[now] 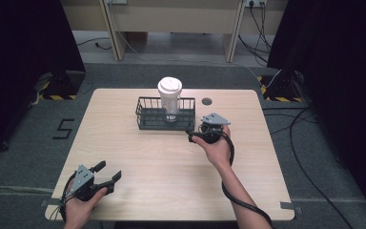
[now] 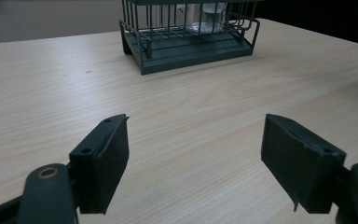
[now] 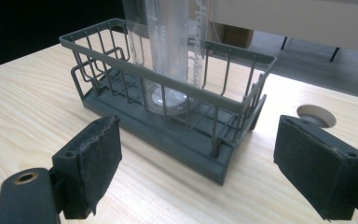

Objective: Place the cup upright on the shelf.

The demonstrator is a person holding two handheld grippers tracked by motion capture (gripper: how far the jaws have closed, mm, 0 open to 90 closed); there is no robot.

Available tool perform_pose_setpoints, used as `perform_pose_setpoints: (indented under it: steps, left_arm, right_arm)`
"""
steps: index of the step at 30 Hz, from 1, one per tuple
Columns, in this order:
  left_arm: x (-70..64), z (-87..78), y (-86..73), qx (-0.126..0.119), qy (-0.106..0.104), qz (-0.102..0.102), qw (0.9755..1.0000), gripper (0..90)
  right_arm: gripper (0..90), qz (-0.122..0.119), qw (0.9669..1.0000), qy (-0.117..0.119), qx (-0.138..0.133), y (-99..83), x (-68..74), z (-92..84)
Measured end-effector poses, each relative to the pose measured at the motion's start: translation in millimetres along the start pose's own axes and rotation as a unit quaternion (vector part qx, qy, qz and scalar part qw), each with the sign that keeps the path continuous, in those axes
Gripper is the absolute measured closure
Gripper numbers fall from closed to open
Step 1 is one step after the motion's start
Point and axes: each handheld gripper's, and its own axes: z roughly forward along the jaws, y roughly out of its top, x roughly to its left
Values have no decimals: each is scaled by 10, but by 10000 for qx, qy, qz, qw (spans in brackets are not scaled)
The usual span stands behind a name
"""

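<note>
My left tool (image 1: pixel 108 174) sits near the bench's (image 1: pixel 171 162) front left corner, jaws spread and holding nothing. My right tool (image 3: pixel 193 154) gapes just before the wire basket (image 1: pixel 165 113), also unladen. In the basket stands a clear lidded cup (image 1: pixel 170 98), upright.

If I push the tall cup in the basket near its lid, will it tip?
Probably it leans: the cup stands far above the wire basket. The basket walls may catch it. It looks clear, empty, so likely light.
</note>
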Motion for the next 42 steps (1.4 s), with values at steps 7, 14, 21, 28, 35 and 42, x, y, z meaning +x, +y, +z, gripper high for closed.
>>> perform_pose_setpoints:
  steps: [7, 14, 21, 28, 35, 42]
  left_arm:
    - [-4, 0, 0, -1, -3, 6, 10000, 228]
    - [-4, -1, 0, -1, -3, 8, 10000, 228]
    - [0, -7, -2, 6, 6, 7, 10000, 228]
    - [-3, -4, -4, 9, 8, 11, 10000, 228]
    - [-9, -2, -4, 16, 5, 18, 10000, 228]
    - [-6, -4, -5, 18, 11, 17, 10000, 228]
  right_arm:
    - [159, 38, 10000, -25, 17, -98, -32, -100]
    - [160, 60, 10000, -56, 46, -163, -53, -170]
    - [161, 57, 9999, -110, 86, -243, -101, -294]
    - [163, 64, 9998, -169, 125, -325, -157, -413]
    - [164, 118, 9996, -216, 152, -415, -184, -504]
    - [163, 139, 9994, -240, 184, -507, -193, -596]
